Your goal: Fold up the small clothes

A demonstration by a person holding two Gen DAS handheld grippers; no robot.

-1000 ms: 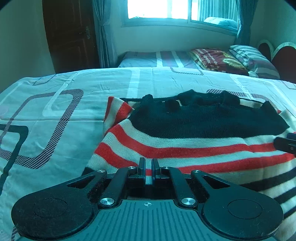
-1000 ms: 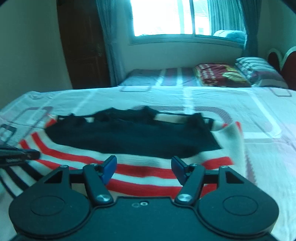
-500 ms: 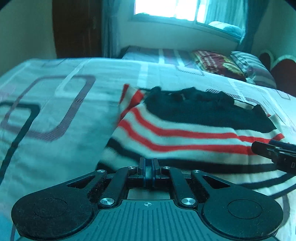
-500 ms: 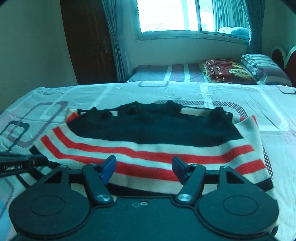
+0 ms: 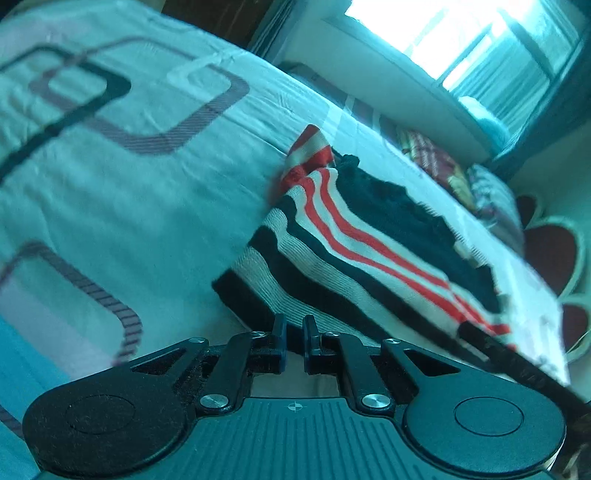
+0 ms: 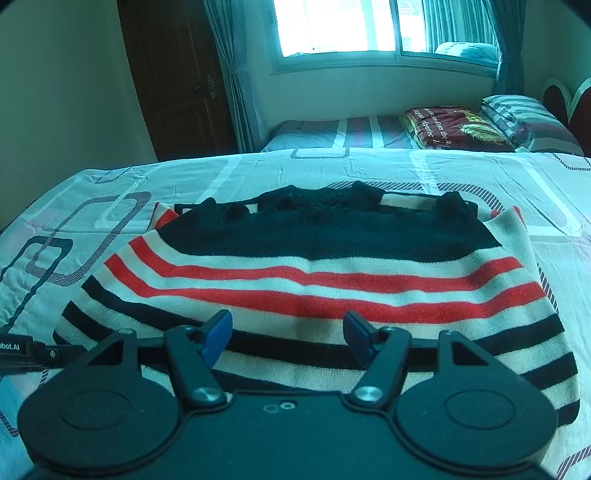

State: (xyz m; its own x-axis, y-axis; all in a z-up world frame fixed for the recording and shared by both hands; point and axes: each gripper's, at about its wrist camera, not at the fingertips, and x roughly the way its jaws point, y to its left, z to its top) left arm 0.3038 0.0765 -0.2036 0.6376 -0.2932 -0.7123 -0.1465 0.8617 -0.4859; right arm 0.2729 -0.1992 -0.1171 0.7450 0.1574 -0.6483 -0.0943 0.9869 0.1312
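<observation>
A small knit sweater [image 6: 314,273], black on top with red, white and black stripes, lies spread on the bed sheet [image 6: 110,192]. It also shows in the left wrist view [image 5: 354,236], seen at a tilt. My left gripper [image 5: 294,336] sits at the sweater's near left hem corner with its jaws nearly closed; I cannot tell whether cloth is pinched between them. My right gripper [image 6: 288,332] is open and empty, hovering over the near hem. The right gripper's finger [image 5: 517,365] reaches in at the right of the left wrist view.
The bed sheet [image 5: 129,177] has a pattern of rounded squares. A second bed [image 6: 343,133] with a red pillow [image 6: 454,127] and a striped pillow [image 6: 524,118] stands behind. A dark wooden door [image 6: 177,74] is at the back left, a window [image 6: 369,29] behind.
Both grippers have drawn back toward the sweater's near hem. The left gripper has rolled and moved to the left hem corner. The right gripper stays open.
</observation>
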